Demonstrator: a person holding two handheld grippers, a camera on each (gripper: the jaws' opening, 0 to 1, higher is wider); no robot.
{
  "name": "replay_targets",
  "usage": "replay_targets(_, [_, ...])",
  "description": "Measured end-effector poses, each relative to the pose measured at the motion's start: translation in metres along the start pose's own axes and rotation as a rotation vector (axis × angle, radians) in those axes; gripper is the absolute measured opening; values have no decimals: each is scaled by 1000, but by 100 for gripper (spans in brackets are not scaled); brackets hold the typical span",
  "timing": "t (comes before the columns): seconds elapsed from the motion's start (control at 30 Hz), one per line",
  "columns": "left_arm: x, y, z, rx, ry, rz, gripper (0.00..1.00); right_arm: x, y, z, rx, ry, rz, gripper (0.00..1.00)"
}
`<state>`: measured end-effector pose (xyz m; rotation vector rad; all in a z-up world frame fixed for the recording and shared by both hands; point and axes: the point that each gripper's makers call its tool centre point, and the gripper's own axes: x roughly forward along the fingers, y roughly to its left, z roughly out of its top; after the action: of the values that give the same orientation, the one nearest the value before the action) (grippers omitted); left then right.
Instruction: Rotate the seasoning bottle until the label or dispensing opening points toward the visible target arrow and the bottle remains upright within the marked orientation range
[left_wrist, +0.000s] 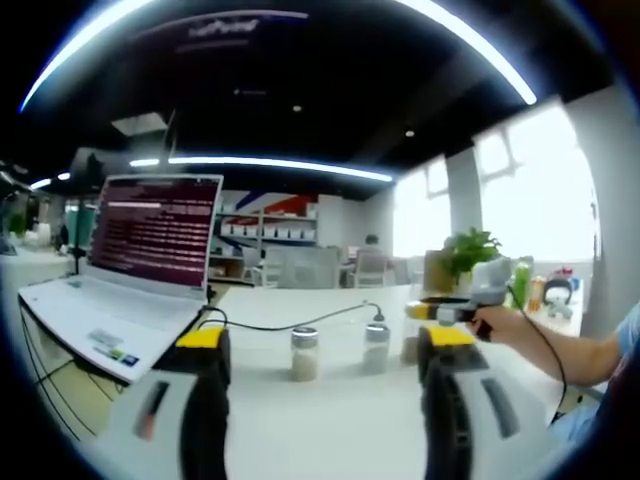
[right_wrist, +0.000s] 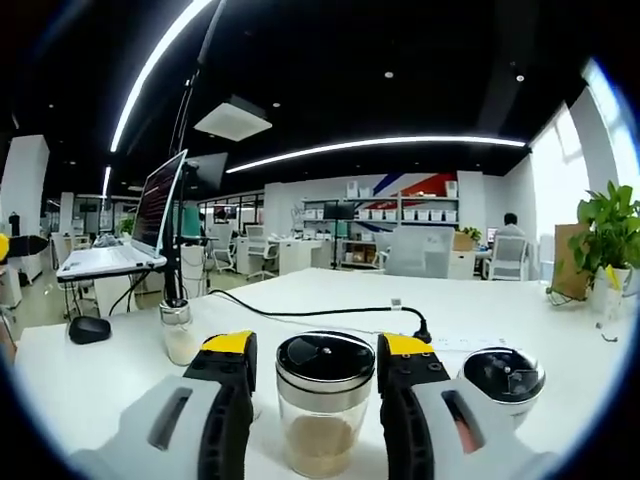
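So the white table (right_wrist: 560, 320) has three seasoning jars on it, and in the right gripper view the right gripper (right_wrist: 318, 372) sits with its jaws spread on either side of the middle seasoning bottle (right_wrist: 324, 400), upright, close but I can't tell if they're touching. If I were doing it, I'd squeeze evenly below the black lid (right_wrist: 325, 358) and twist slowly without tipping it; no target arrow shows, so find that first. Left gripper (left_wrist: 327, 352) hangs spread and holding nothing, well back.
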<state>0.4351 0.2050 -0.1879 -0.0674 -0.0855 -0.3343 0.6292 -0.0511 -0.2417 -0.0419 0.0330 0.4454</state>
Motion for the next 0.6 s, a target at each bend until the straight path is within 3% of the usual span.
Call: replay_targets(0.6, [-1, 2, 0, -3, -2, -1, 81, 7, -5, -11, 2, 13, -47, 43])
